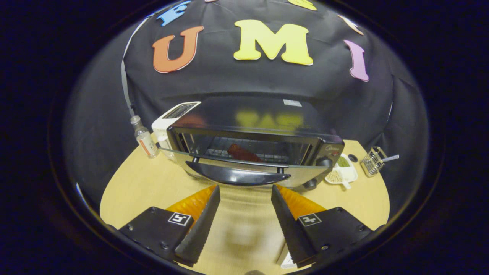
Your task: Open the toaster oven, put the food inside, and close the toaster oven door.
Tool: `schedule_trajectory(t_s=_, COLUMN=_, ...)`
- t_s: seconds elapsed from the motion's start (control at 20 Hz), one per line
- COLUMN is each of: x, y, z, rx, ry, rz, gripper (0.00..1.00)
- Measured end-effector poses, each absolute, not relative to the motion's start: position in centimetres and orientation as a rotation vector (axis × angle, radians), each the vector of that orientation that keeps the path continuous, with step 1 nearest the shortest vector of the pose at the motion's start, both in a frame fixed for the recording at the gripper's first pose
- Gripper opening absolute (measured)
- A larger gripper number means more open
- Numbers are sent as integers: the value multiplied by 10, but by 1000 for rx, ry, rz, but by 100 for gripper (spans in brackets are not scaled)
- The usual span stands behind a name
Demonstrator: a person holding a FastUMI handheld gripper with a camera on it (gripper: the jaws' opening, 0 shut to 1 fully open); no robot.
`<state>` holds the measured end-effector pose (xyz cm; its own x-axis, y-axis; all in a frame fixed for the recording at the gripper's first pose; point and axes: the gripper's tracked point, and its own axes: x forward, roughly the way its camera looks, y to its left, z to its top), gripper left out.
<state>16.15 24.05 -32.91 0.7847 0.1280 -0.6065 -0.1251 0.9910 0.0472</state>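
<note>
While hand-held gripper point(244, 191) gapes, ridged fingers point(198, 225) face glossy toaster oven point(256, 130).

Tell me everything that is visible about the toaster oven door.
The toaster oven door is glass in a silvery metal frame, with a curved black handle along its front edge. It hangs open, hinged at the bottom, and tilts forward toward the gripper, whose open fingers stop just short of the handle. Nothing touches it. Behind it, reddish-brown food lies on the rack.

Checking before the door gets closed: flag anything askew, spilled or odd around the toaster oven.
Nothing spilled or damaged. The toaster oven door hangs open, with the reddish food lying at a slant on the rack. The tool is open and empty just short of the door handle.
</note>
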Motion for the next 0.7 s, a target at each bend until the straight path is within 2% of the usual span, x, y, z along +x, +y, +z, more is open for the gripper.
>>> schedule_trajectory(t_s=0.7, x=147, y=208, z=-283, rx=31, ry=590, rz=109, gripper=87)
